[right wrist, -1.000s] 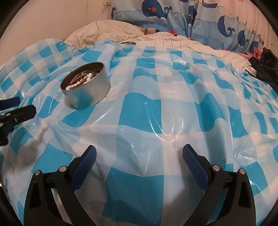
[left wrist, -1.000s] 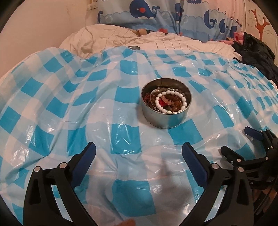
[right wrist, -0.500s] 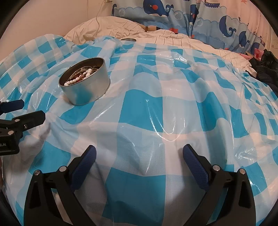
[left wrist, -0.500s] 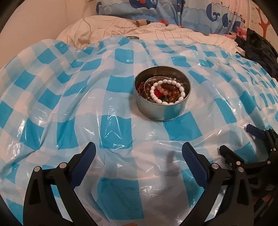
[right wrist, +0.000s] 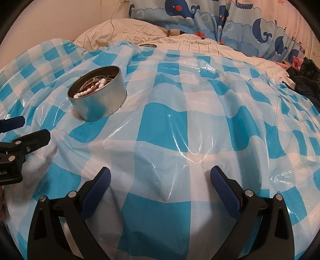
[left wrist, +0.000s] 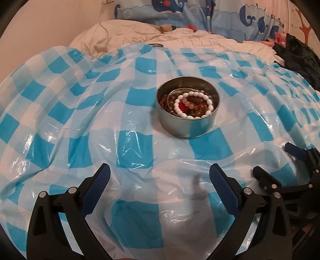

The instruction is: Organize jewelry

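A round metal tin (left wrist: pixel 188 128) stands on the blue-and-white checked plastic sheet; it also shows in the right wrist view (right wrist: pixel 100 106). Inside lie a white bead bracelet (left wrist: pixel 193 105), amber and red beads and a silver bangle. My left gripper (left wrist: pixel 160 176) is open and empty, a short way in front of the tin. My right gripper (right wrist: pixel 160 178) is open and empty, to the right of the tin and apart from it. Each gripper shows at the edge of the other's view, the right one (left wrist: pixel 280 168) and the left one (right wrist: pixel 24 128).
The checked sheet (right wrist: pixel 166 124) covers a soft, wrinkled bed. Behind it lie a white duvet (left wrist: pixel 124 34), whale-print pillows (right wrist: pixel 200 16) and a small metal lid (left wrist: pixel 156 45) at the sheet's far edge. Dark clothing (left wrist: pixel 300 58) is piled at the right.
Both grippers have shifted slightly relative to the tin and stay open. The tin and its jewelry have not moved on the sheet.
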Motion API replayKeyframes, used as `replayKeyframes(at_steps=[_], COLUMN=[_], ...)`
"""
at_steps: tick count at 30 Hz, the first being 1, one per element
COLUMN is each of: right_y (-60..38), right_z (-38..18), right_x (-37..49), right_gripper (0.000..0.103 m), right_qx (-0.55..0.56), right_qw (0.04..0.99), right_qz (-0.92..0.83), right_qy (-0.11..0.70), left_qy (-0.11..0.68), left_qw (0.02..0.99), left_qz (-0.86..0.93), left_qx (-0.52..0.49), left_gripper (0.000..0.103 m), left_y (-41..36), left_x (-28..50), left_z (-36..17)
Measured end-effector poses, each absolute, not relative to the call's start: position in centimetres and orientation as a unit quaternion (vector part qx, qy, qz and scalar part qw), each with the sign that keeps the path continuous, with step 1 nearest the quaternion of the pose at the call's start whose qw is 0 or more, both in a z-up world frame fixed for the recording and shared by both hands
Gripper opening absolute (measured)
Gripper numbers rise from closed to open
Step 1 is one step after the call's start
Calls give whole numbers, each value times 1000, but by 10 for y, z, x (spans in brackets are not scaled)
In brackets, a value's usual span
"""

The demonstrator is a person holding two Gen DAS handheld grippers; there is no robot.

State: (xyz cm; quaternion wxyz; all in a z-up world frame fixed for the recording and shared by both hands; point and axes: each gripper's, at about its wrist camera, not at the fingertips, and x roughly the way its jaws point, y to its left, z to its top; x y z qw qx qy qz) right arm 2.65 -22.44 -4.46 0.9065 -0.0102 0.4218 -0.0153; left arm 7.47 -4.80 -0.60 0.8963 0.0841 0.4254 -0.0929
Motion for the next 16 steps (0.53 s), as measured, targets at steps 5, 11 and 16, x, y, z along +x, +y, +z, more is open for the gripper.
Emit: replayKeyframes(at_steps=[5,11,16], right_y=[-225,-225,-225], right_z=[-44,-45,-45], right_x=[27,26,26], right_gripper=[96,96,96], right_qx=[-10,-11,-11], right_qw=[906,906,906], right_qz=[-15,-15,-16], right_qy=[422,422,422], left_qy=[436,447,457], left_qw=[888,884,880], left_qz=[-98,-93,-92], left_qx=[107,100,92], left_gripper=[95,95,95], left_y=[-55,-53,-50], left_x=[78,80,83], left_z=[-12,-15,-18])
